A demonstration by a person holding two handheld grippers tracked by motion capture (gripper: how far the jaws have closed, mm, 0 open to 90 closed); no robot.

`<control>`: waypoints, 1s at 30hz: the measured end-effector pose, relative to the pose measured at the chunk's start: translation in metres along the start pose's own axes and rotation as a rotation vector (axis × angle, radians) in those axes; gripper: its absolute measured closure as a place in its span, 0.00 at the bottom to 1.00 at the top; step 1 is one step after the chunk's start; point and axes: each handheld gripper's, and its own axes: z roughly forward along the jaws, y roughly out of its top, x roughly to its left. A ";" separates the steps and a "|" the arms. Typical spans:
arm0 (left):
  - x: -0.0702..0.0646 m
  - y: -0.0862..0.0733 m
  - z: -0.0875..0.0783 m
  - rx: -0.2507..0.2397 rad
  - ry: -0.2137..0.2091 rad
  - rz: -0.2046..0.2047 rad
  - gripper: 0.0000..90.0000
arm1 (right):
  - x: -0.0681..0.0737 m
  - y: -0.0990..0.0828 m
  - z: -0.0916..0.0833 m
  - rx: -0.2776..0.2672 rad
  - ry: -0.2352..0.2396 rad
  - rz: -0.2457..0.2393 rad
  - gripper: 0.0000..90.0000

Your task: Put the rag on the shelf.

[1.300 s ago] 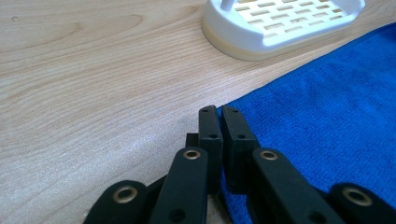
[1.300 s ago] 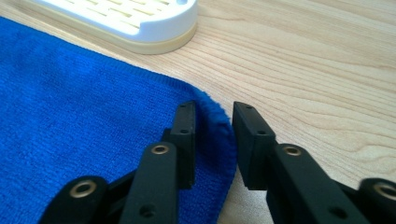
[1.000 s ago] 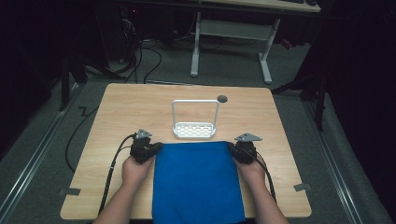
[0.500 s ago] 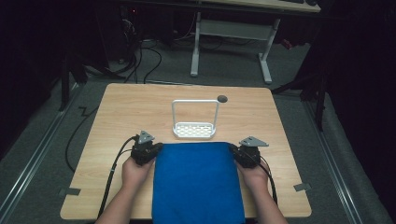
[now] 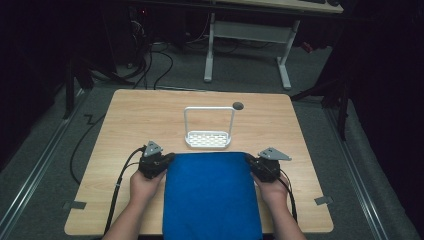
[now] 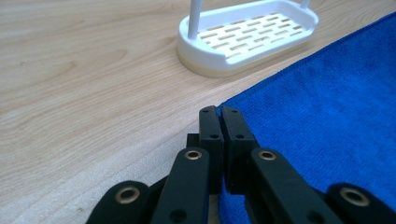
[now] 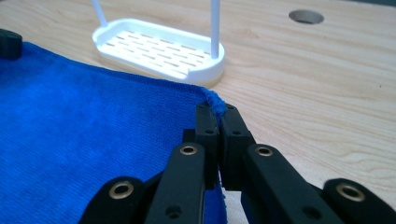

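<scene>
A blue cloth (image 5: 210,195) lies flat on the near half of the wooden surface (image 5: 125,120), its near edge hanging over the front. The left gripper (image 6: 219,114) is clamped on its far left corner, the right gripper (image 7: 216,112) on its far right corner. A white rack (image 5: 208,136) stands just beyond. Likely an early stage: corners held, cloth unfolded and unlifted.

Gripper (image 6: 219,112) seemingly clamped on blue cloth (image 6: 322,121) corner.
</scene>
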 end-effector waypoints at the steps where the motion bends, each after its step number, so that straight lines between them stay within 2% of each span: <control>1: 0.000 0.001 -0.002 -0.008 -0.003 0.000 0.99 | 0.000 0.001 -0.001 -0.004 0.003 0.001 0.98; 11: -0.003 0.011 -0.027 -0.115 -0.001 -0.023 0.98 | -0.001 0.011 -0.016 -0.076 0.019 0.001 0.98; 16: -0.009 0.017 -0.041 -0.166 0.005 -0.006 0.98 | 0.000 0.016 -0.024 -0.114 0.025 0.003 0.98; 19: -0.012 0.021 -0.047 -0.195 0.000 -0.011 0.98 | 0.002 0.021 -0.032 -0.151 0.032 -0.001 0.98; 30: -0.026 0.035 -0.073 -0.297 0.015 0.041 0.98 | 0.010 0.034 -0.053 -0.241 0.043 -0.021 0.98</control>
